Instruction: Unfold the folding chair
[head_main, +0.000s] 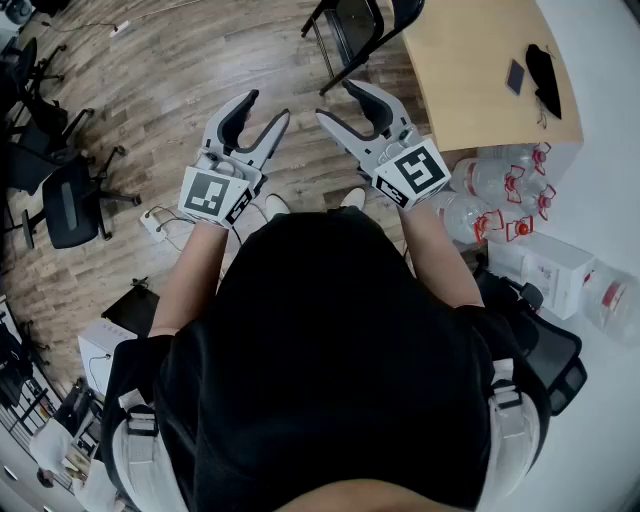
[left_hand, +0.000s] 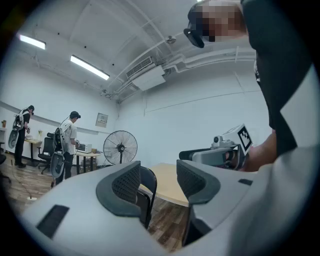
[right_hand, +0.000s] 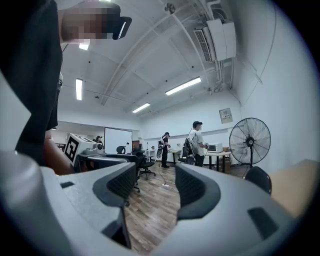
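The black folding chair (head_main: 352, 30) stands on the wood floor at the top of the head view, beside the corner of a tan table (head_main: 480, 70). Both grippers are held up level in front of me, well short of the chair. My left gripper (head_main: 266, 108) is open with nothing between its jaws. My right gripper (head_main: 336, 102) is open and empty too. In the left gripper view the chair (left_hand: 146, 186) shows through the gap of the left gripper (left_hand: 159, 182). In the right gripper view the right gripper (right_hand: 156, 185) frames bare floor, and the chair's rounded back (right_hand: 260, 180) is at the right.
Several water bottles (head_main: 500, 185) and white boxes (head_main: 545, 265) lie on the floor at my right. Black office chairs (head_main: 65, 200) stand at the left. A pedestal fan (left_hand: 120, 147) and two people (left_hand: 67, 145) at desks are far across the room.
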